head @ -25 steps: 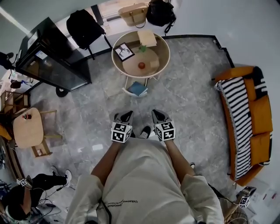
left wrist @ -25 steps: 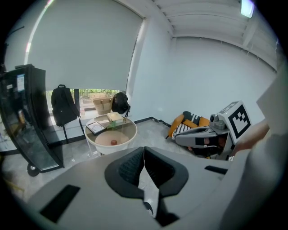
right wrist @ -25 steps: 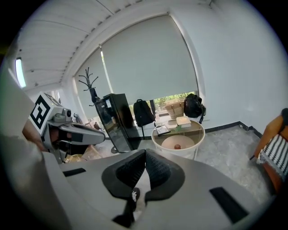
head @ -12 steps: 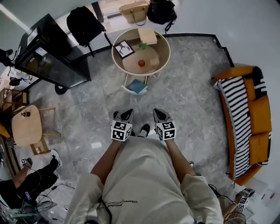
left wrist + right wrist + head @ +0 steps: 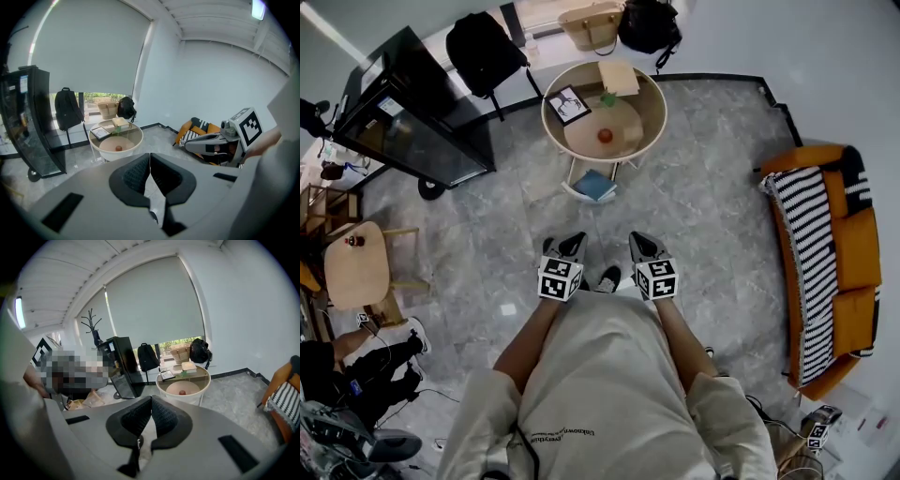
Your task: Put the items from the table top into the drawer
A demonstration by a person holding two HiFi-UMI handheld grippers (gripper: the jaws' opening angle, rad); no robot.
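The left tongs [image 5: 570, 246] and right tongs [image 5: 639, 244] sit at the waist, both clenched on nothing. Well ahead at 12 o'clock a book [image 5: 594, 186] lies low at the near foot of the table [image 5: 654, 131]; whether that ledge is the drawer I cannot tell. On the table a ball [image 5: 605, 136] rests at 6 o'clock, a frame [image 5: 569, 105] at 10 and a box [image 5: 620, 79] at 12.

The ball looks hard and apt to roll, so pinch it across the middle. The frame seems stiff, perhaps fragile, and is best taken by an edge. The box probably handles light, gripped across its narrow sides.

Since a second ago the tongs have not moved, while the person [image 5: 356, 361] on the floor at 8 o'clock has shifted toward the left edge
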